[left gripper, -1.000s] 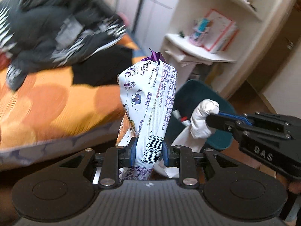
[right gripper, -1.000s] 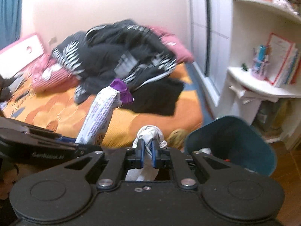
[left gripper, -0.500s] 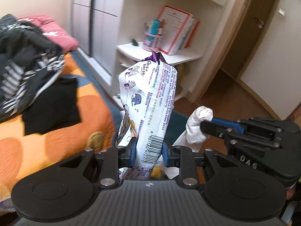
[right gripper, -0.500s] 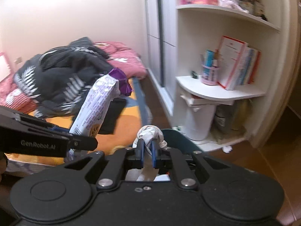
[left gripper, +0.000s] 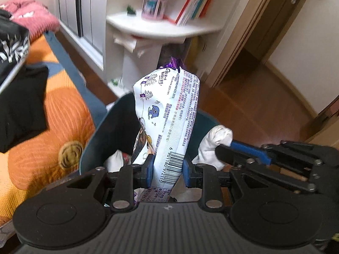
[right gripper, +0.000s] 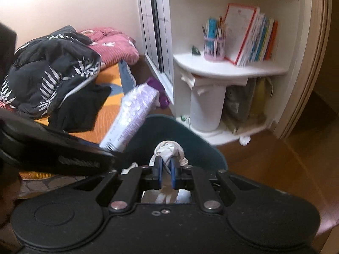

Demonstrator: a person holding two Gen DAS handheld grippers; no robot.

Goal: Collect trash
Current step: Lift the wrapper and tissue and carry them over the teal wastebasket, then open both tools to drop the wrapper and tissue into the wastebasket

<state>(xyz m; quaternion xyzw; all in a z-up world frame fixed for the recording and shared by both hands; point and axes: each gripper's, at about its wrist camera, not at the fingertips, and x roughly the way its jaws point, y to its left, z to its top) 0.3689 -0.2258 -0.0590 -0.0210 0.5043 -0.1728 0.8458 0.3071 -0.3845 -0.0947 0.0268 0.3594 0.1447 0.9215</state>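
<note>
Left wrist view: left gripper point(left gripper: 166, 167) clamps a snack wrapper point(left gripper: 169, 116) above the teal bin point(left gripper: 99, 133); at three o'clock, right gripper point(left gripper: 224, 148) pinches crumpled tissue point(left gripper: 216, 141). Next, probably release both.

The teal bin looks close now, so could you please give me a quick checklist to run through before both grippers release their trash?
1. Left gripper clamped on the snack wrapper: ok.
2. Right gripper clamped on the white tissue wad: ok.
3. Teal bin open, with room inside: ok; some trash already lies in it.
4. Wrapper over the bin opening: ok in the left wrist view.
5. Tissue wad over the opening: ok in the right wrist view.
6. Height above the rim: cannot tell.
</note>
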